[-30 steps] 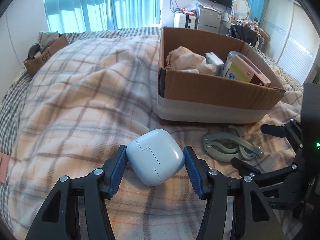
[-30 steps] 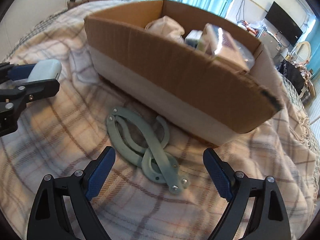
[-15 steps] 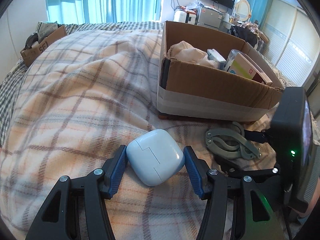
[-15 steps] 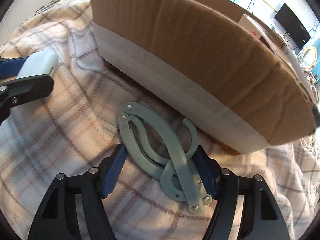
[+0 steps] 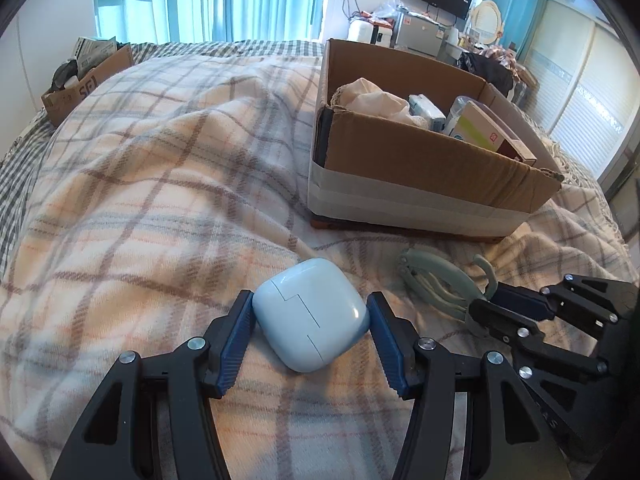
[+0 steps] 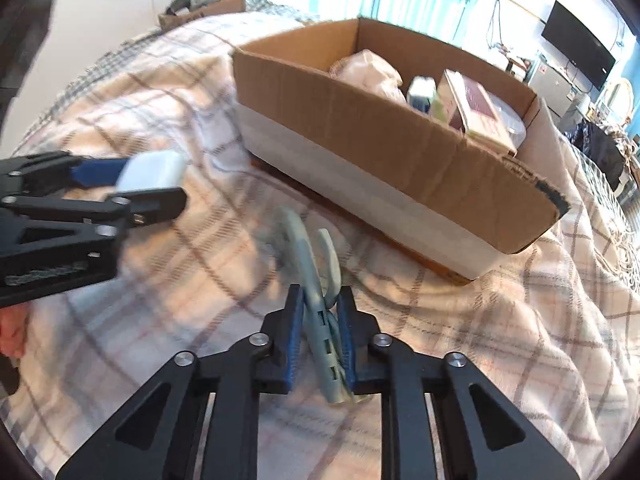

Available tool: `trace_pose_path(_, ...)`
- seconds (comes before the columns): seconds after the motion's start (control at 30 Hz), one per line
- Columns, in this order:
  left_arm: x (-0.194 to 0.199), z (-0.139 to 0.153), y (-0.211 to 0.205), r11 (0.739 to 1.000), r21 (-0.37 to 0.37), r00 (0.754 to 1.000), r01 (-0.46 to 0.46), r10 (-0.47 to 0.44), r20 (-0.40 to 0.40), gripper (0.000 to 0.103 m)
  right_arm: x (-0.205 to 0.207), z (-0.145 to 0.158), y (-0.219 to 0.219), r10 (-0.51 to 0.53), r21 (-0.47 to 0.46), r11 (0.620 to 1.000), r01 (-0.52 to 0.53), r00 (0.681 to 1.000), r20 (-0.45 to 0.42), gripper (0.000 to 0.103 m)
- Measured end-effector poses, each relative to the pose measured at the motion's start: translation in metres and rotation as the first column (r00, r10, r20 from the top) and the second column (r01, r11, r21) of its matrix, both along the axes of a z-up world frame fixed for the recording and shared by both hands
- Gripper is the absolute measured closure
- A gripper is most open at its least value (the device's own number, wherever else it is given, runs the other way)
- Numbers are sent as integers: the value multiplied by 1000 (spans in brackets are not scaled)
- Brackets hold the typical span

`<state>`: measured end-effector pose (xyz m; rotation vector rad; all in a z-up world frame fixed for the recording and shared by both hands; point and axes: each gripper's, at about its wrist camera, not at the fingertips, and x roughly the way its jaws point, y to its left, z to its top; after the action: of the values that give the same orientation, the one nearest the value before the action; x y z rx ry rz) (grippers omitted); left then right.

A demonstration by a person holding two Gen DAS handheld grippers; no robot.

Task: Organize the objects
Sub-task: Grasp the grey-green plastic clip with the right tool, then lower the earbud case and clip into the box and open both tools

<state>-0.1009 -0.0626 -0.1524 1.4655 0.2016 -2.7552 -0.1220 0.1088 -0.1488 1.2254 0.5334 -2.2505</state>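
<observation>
Left gripper (image 5: 311,334) grips the pale blue earbud case (image 5: 310,314) across its flanks, low over the bed (image 5: 140,200). Right gripper (image 6: 319,338) is clamped tight on the grey-green folding clip (image 6: 316,280), edge-up. Both appear destined for the cardboard box (image 6: 380,152) nearby.

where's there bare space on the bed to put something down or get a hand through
Widest bare patch: the plaid blanket left of the cardboard box, up to the far small box. Crowded: the strip before the box, where the left gripper grips an earbud case and the right gripper a green clip.
</observation>
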Motion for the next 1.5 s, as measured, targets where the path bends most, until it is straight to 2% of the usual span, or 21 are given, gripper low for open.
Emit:
trace_pose_path(0.17,10,9,7,1000,4,1000,7,-7,-18,45,13,25,11,2,-32,999,-3,999,-40,90)
trace_pose_path(0.43,27,32,11,999,29,998,13,-11,-60,45,41,60,-14,-2,-64,998,-7,991,-135,90)
trace_pose_path(0.7,21,73,15,999,25,990,32,-29,-141,45,40,119,-11,-36,-105,994,10,967,-254,90)
trace_pose_path(0.93,-8,114,21,998,0,975,66,-64,-214,45,10,167,-10,-58,-139,990,13,944,-324,90)
trace_pose_path(1.17,-56,131,27,996,-14,966,85,-86,-244,45,-36,187,-12,-94,-193,981,31,940,-328,90)
trace_pose_path(1.37,-99,124,26,996,-11,968,87,-87,-234,45,-81,182,-16,-106,-214,976,41,948,-301,90)
trace_pose_path(1.5,-126,109,31,995,-14,973,102,-103,-207,45,-110,163,-23,-95,-190,981,43,958,-272,90)
